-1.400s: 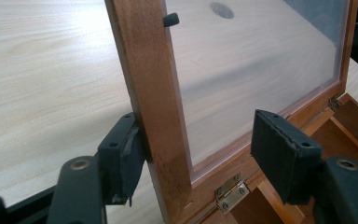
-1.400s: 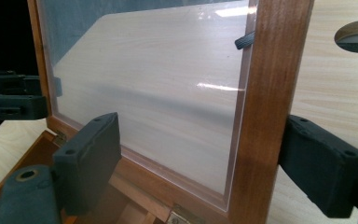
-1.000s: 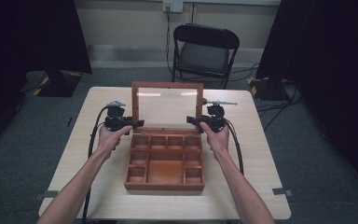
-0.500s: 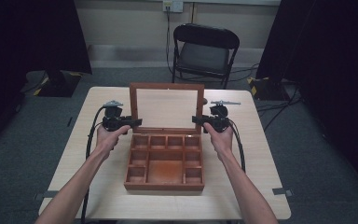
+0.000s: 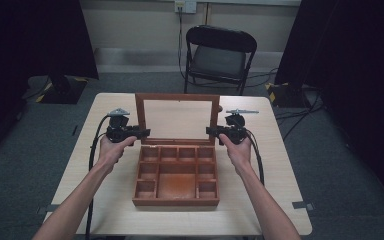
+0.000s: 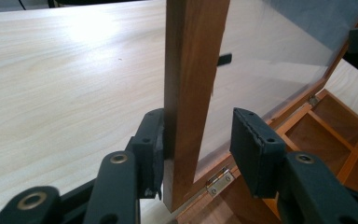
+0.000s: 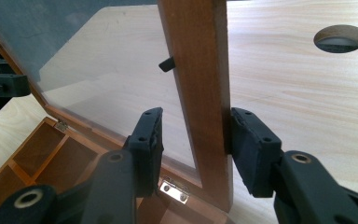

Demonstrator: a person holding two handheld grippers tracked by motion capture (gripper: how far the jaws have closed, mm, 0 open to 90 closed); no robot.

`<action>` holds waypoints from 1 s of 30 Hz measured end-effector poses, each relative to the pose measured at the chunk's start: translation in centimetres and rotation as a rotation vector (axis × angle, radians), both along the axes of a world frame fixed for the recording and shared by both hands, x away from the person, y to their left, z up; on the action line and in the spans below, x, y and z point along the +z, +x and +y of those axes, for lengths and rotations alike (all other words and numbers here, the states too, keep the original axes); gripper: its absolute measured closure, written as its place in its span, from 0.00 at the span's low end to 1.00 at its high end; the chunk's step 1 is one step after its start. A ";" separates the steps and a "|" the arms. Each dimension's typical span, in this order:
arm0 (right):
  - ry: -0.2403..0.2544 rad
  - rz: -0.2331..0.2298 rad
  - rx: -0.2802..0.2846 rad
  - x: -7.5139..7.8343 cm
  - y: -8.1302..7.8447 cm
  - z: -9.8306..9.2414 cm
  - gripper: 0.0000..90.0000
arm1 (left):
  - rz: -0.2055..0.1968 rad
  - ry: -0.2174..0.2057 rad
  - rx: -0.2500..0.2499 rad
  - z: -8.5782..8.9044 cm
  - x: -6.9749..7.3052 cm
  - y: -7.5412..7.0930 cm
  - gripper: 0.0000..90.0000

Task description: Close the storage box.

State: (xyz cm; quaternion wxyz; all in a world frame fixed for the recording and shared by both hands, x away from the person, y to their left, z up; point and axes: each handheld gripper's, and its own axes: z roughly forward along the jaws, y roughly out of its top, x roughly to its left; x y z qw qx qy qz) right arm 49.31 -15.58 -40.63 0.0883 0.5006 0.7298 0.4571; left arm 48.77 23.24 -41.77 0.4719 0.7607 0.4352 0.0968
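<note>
A wooden box (image 5: 176, 202) with several empty compartments sits mid-table, its glass-paned lid (image 5: 177, 96) standing up at the back. My left gripper (image 5: 142, 133) straddles the lid's left frame bar (image 6: 191, 70). Its far pad (image 6: 153, 140) touches the wood, and the near pad stands off it with a gap. My right gripper (image 5: 211, 131) straddles the right frame bar (image 7: 198, 60); its jaws have just been closing. One pad (image 7: 244, 140) rests on the wood, the other is clear of it in front of the pane.
Small metal hinges (image 6: 219, 181) (image 7: 175, 190) join lid and box. The light wooden table (image 5: 275, 200) has a round cable hole (image 7: 340, 38) behind the lid. A black folding chair (image 5: 219, 52) stands beyond the table's far edge.
The bright reflection along the top of the pane has gone, so the lid has tipped slightly. Both hands stay at the lid's sides.
</note>
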 end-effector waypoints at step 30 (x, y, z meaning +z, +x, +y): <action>0.058 -0.035 0.037 1.2 -3.3 -0.3 0.43 | -0.038 -0.008 -0.041 0.3 0.9 -2.7 0.56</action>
